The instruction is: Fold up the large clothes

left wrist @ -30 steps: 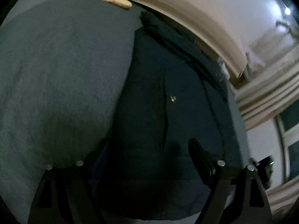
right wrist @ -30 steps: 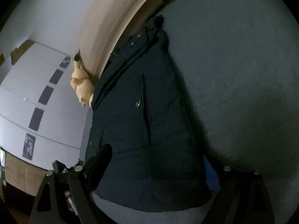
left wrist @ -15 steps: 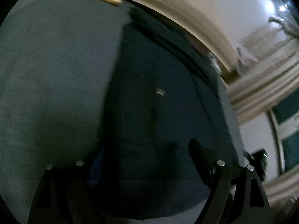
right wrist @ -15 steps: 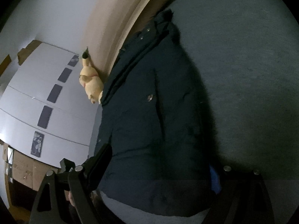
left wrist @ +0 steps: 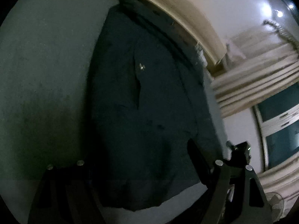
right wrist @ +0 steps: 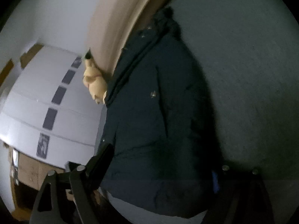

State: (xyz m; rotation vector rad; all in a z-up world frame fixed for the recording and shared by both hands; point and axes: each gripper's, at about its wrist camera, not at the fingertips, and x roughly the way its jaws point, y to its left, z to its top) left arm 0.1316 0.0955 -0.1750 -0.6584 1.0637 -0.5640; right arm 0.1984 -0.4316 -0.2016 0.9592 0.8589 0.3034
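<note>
A dark navy jacket (left wrist: 145,102) lies flat on a grey bed (left wrist: 46,65), its collar toward the beige headboard (left wrist: 177,13). The left gripper (left wrist: 138,160) and the right gripper (right wrist: 160,160) each straddle the hem, fingers wide and closing, apparently not yet pressing the cloth, though the dim view blurs this. A yellow plush toy (right wrist: 94,82) leans against the headboard.
</note>
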